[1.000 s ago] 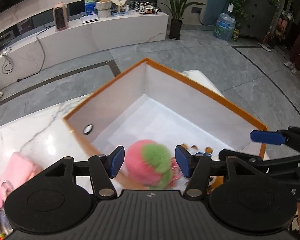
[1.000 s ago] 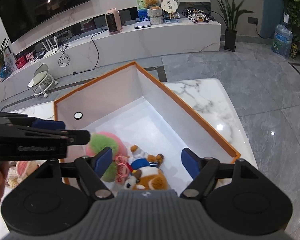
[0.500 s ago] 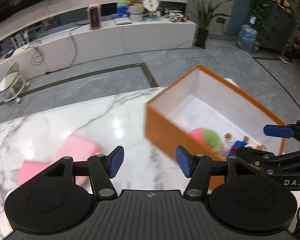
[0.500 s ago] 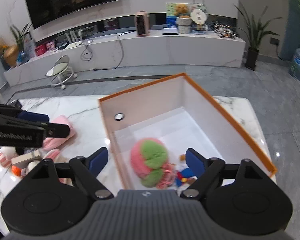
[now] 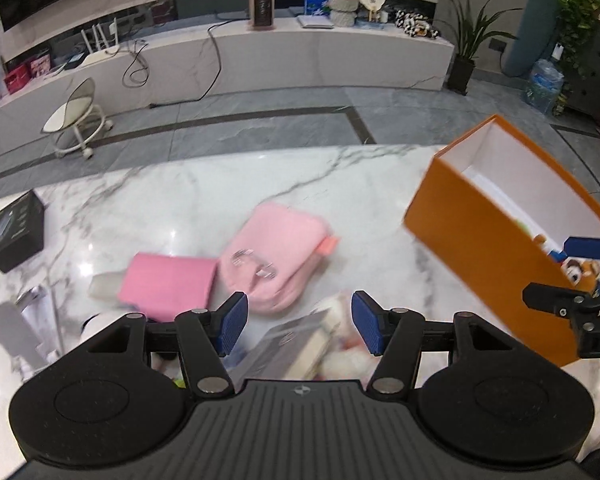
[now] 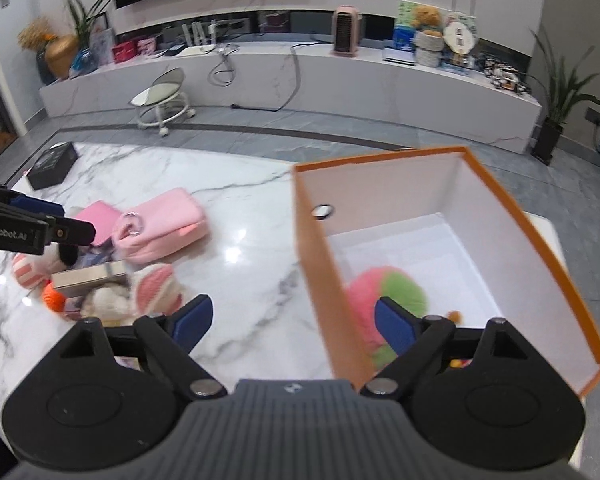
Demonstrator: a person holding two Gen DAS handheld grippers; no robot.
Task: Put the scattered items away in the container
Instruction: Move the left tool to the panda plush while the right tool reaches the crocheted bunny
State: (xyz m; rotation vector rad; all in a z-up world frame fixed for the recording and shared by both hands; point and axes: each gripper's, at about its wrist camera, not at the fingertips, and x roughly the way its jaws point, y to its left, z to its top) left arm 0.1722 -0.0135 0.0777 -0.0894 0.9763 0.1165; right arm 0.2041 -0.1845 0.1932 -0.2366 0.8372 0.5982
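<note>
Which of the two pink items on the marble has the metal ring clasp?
The padded pink pouch, nearer the orange box. Its silver ring sits at one end. The flat pink wallet beside it shows no hardware.

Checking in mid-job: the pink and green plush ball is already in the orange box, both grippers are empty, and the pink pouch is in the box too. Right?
Not quite. The pink pouch is not in the orange box; it lies out on the marble table, as the right wrist view shows. The rest holds: the pink and green plush ball is in the box, and the left gripper and right gripper hold nothing.
</note>
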